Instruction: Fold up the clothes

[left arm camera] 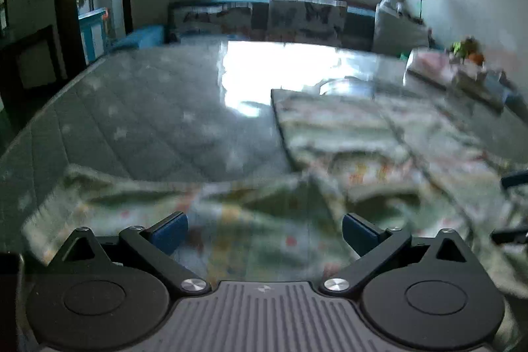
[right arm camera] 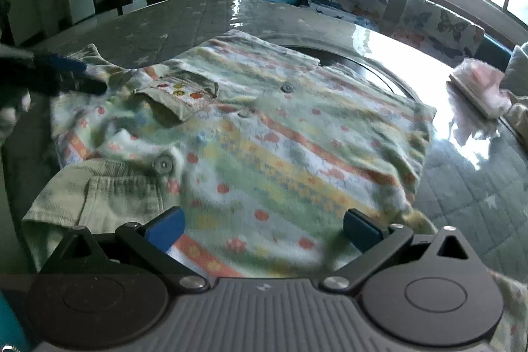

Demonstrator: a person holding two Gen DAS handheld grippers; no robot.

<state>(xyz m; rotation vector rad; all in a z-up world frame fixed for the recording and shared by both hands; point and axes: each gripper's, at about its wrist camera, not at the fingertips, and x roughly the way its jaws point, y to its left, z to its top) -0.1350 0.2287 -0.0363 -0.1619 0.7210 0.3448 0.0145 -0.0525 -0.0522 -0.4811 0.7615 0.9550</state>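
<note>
- The small striped, flower-printed fleece jacket lies spread flat on the grey star-patterned glossy desk, front side up with its buttons showing. Laid open like that, its edges are easy to reach for folding.
- The right gripper hovers low over the jacket's near edge, blue pads wide apart and holding nothing; it looks placed to take hold of that edge.
- The left gripper is also spread wide and empty, above a rumpled, raised part of the fabric; that view is blurred.
- A pale green ribbed sleeve sticks out at the near left and will likely need tucking in.
- A pink-white bundle sits well apart, at the desk's far right.
- Butterfly-print sofa cushions lie beyond the desk, out of the way.
</note>
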